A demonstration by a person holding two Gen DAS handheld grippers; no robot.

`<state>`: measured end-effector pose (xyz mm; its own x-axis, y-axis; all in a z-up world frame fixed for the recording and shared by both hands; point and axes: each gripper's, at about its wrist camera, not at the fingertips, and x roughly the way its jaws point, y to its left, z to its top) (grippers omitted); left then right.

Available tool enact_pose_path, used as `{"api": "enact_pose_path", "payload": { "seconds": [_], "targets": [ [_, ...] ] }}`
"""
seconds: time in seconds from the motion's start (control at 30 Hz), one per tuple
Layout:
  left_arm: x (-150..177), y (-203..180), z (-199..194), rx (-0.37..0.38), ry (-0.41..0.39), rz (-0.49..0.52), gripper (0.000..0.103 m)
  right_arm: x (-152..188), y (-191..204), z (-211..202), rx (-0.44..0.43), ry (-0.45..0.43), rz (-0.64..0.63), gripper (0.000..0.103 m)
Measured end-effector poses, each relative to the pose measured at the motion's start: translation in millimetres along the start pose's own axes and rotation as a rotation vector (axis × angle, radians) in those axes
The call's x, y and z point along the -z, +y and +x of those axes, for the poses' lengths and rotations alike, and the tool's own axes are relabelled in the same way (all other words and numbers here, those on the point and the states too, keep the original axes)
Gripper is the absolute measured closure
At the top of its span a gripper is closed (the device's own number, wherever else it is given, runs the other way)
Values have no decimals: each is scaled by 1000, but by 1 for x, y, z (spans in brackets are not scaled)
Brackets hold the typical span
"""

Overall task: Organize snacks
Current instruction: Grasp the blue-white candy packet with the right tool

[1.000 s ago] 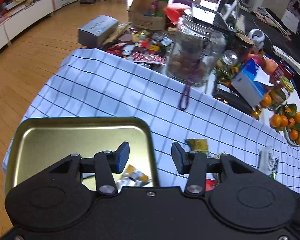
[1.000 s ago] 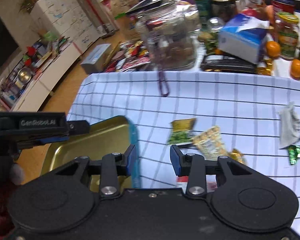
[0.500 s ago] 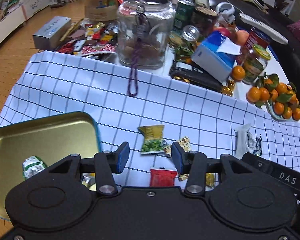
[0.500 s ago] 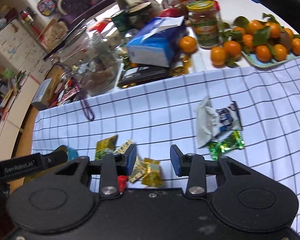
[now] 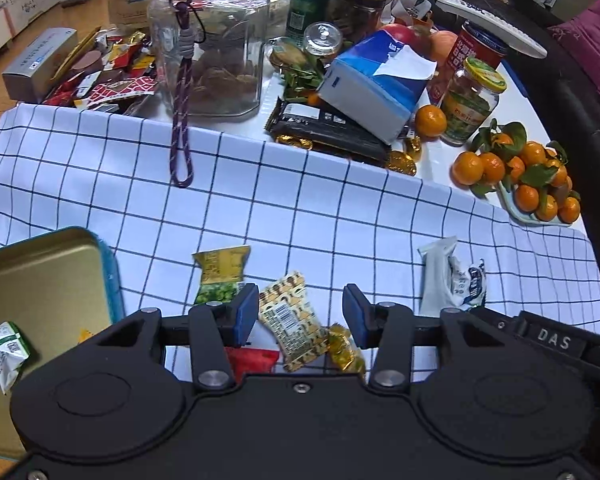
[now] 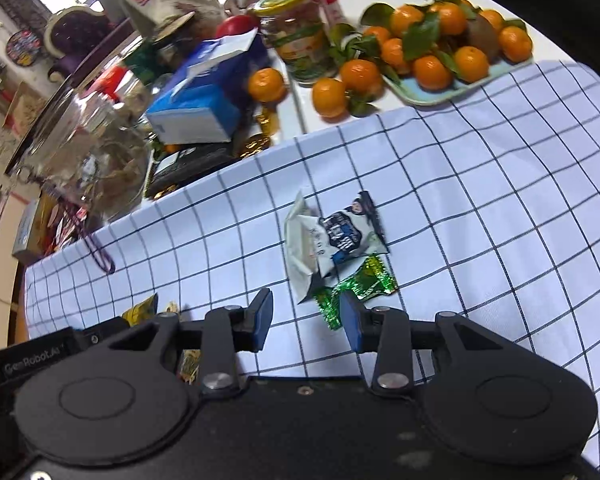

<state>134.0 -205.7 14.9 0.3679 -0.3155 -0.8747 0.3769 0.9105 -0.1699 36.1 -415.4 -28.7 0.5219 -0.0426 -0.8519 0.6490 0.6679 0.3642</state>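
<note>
Crinkling foil snack packets (image 5: 290, 316) on checked cloth (image 5: 300, 208), possibly cotton.

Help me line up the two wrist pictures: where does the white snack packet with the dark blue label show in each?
Left wrist view: the white snack packet lies on the checked cloth at lower right, right of the left gripper.
Right wrist view: it lies near the middle, just beyond the right gripper, with a green wrapper next to it.
Shared landmark: the blue tissue box.
</note>
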Motion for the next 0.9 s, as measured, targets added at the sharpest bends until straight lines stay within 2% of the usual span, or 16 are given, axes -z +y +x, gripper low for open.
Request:
{"api": "enact_pose_path", "payload": {
  "seconds": [0.13,0.23,0.47,0.73,0.9],
  "targets": [
    [-6,0,4,-2,0,-2,50,-11,-10,7,14,-8,105,63],
    [-7,3,7,-29,-3,1,50,-17,-14,12,35,-33,146,63],
    [-10,12,12,-39,12,-13,50,-28,-23,26,69,-73,221,62],
    [-11,11,18,-24,31,-11,50,-32,-11,36,65,-128,208,62],
    [-10,12,19,-11,41,-9,50,-32,-13,47,111,-124,199,61]
  ]
}}
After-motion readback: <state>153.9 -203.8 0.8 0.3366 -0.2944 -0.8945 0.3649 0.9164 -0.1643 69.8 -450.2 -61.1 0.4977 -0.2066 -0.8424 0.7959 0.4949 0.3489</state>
